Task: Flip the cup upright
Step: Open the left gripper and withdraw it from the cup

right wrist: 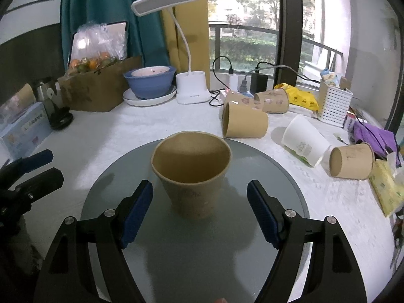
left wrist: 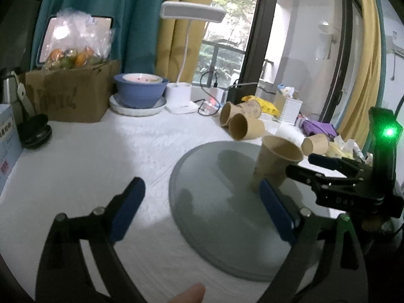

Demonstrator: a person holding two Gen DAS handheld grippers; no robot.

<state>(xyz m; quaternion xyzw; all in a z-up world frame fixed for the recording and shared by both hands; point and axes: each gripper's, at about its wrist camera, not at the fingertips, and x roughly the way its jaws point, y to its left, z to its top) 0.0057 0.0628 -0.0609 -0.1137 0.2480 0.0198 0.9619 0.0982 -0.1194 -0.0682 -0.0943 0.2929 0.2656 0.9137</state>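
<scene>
A brown paper cup (right wrist: 193,174) stands upright, mouth up, on the round grey tray (right wrist: 106,202). My right gripper (right wrist: 199,192) is open, its blue pads on either side of the cup's lower half and apart from it. In the left wrist view the same cup (left wrist: 275,162) stands at the tray's (left wrist: 214,202) far right, with the right gripper (left wrist: 303,164) just beside it. My left gripper (left wrist: 199,189) is open and empty over the tray's left edge; it also shows in the right wrist view (right wrist: 48,164) at the far left.
Several brown cups (right wrist: 245,123) and a white cup (right wrist: 303,142) lie on their sides behind and right of the tray. A blue bowl (right wrist: 150,82), a desk lamp (right wrist: 192,88), a cardboard box (right wrist: 101,88), a white basket (right wrist: 334,106) and chargers line the back of the white table.
</scene>
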